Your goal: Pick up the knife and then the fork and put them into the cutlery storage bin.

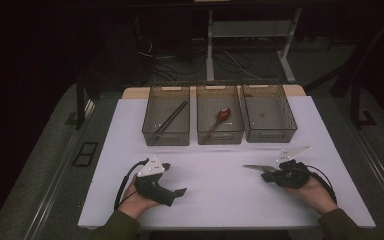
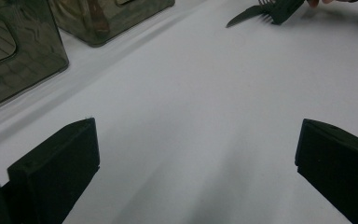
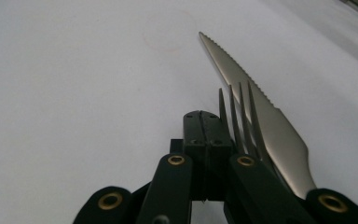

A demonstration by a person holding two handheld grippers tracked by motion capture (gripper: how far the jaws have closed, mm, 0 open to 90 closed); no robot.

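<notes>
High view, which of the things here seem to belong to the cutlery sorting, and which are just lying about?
Likely in the job:
- silver serrated knife and silver fork, by the right gripper
- three smoky plastic bins
- black chopsticks
- red spoon
- left gripper, jaws open

Lying about:
- floor cables
- white desk legs

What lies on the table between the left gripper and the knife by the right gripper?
Nothing: between the left gripper and the knife the white table is bare, as the high view and the left gripper view show.
</notes>
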